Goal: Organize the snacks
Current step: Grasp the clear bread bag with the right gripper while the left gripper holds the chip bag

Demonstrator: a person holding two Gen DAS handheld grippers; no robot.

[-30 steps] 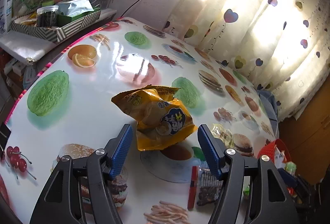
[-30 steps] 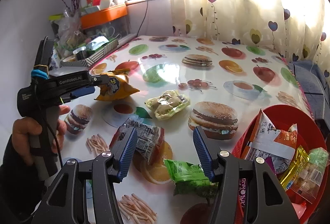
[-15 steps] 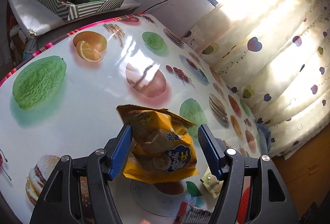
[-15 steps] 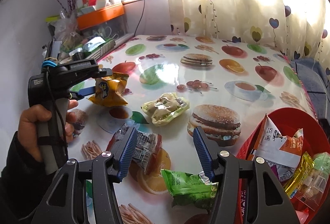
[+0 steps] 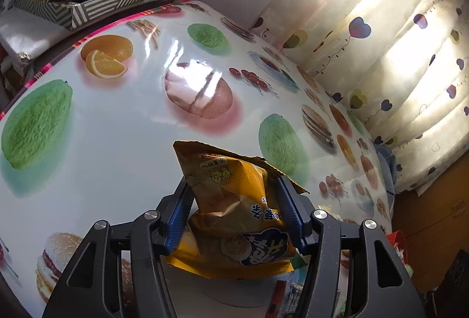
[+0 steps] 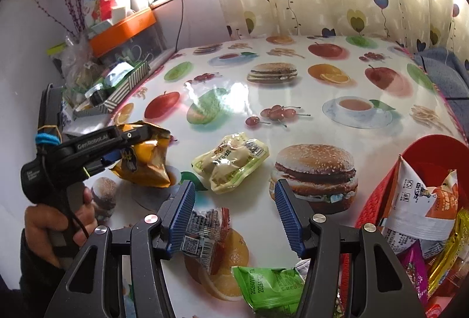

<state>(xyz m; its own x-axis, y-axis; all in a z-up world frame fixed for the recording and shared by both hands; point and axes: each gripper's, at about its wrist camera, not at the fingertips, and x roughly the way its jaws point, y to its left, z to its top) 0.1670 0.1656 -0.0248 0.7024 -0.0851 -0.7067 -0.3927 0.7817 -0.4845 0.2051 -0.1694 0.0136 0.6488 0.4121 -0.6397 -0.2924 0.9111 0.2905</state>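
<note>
My left gripper (image 5: 234, 215) is shut on a yellow chip bag (image 5: 234, 209) and holds it above the table; it also shows in the right wrist view (image 6: 146, 159). My right gripper (image 6: 234, 215) is open and empty, low over the table. A pale yellow snack pack (image 6: 231, 161) lies ahead of it. A clear red-edged packet (image 6: 205, 236) lies by its left finger. A green packet (image 6: 269, 288) lies below it. A red basket (image 6: 381, 200) at the right holds several snack packs.
The table (image 6: 293, 124) has a glossy cloth printed with food pictures. A striped box (image 5: 82, 4) with a jar and bags stands off the far left edge. Curtains hang behind the table. A blue cloth (image 6: 442, 74) lies at the far right.
My left gripper has closed on the yellow chip bag and lifted it off the table. My right gripper has stayed open and moved slightly forward.
</note>
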